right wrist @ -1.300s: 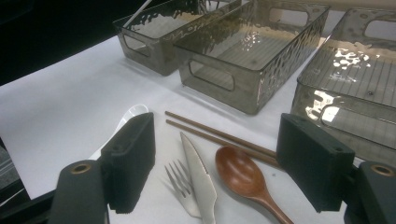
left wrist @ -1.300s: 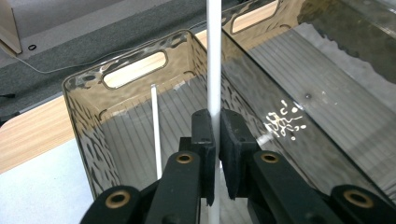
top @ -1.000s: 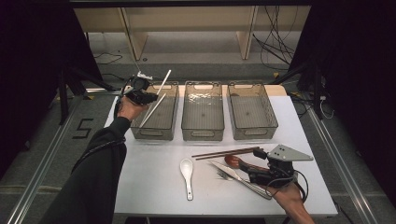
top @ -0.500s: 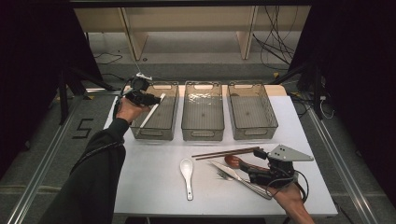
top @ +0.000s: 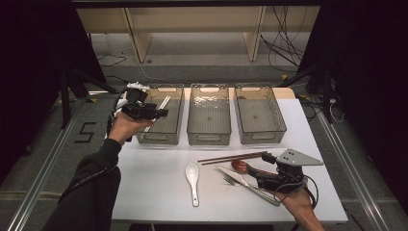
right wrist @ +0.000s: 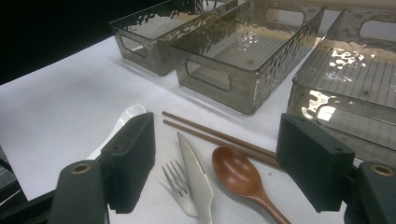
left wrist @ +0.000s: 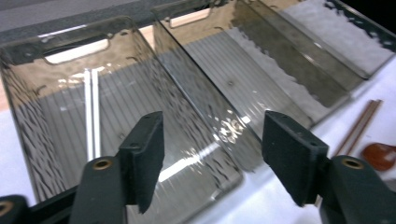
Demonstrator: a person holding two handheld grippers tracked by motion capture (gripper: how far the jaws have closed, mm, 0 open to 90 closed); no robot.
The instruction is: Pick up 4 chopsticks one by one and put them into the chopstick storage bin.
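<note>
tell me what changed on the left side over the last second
The left tongs have just been opening and let go of the pair of white chopsticks, which went from sticking up out of the tongs to lying in the left smoky clear plastic bin. Nothing sits between the jaws now. The right tongs, open over the brown wooden spoon, stayed put, as did the other cutlery.

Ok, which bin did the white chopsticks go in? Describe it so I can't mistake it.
On the white table three smoky clear bins stand in a row along the far edge. Take the left bin, under the left gripper, whose jaws have just opened. It alone holds the white chopsticks; the other two hold no cutlery.
</note>
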